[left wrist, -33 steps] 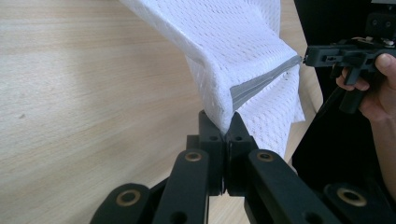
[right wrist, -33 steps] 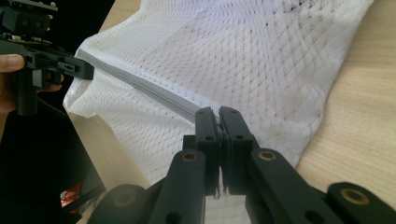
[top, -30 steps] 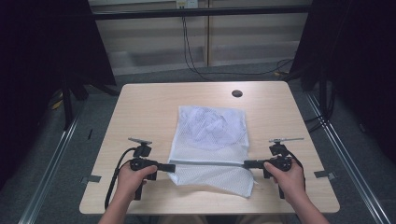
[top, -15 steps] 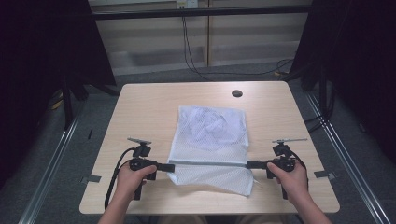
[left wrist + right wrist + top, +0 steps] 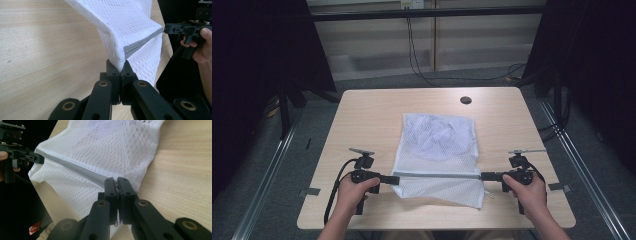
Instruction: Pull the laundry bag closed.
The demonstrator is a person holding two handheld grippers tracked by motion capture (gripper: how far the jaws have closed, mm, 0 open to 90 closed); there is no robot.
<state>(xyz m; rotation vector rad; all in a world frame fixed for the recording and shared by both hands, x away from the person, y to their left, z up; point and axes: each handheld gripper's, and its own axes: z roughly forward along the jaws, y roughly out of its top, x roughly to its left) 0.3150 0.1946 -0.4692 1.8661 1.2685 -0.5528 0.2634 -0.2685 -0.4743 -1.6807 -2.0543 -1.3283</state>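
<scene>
- Stretching between both grippers, the white mesh laundry bag (image 5: 437, 150) lies at the middle of the wooden surface (image 5: 362, 115), nearer the person than the black grommet (image 5: 466, 100).
- The left gripper (image 5: 389, 178) has its fingers (image 5: 113, 72) clenched on the bag's grey zipper band (image 5: 437, 175) at its left end.
- The right gripper (image 5: 484, 176) has its fingers (image 5: 125, 186) clenched on the band's right end, holding it taut above the surface.

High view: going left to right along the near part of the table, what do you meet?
Left gripper → white mesh bag, its grey strip stretched taut between the grippers → right gripper.
</scene>
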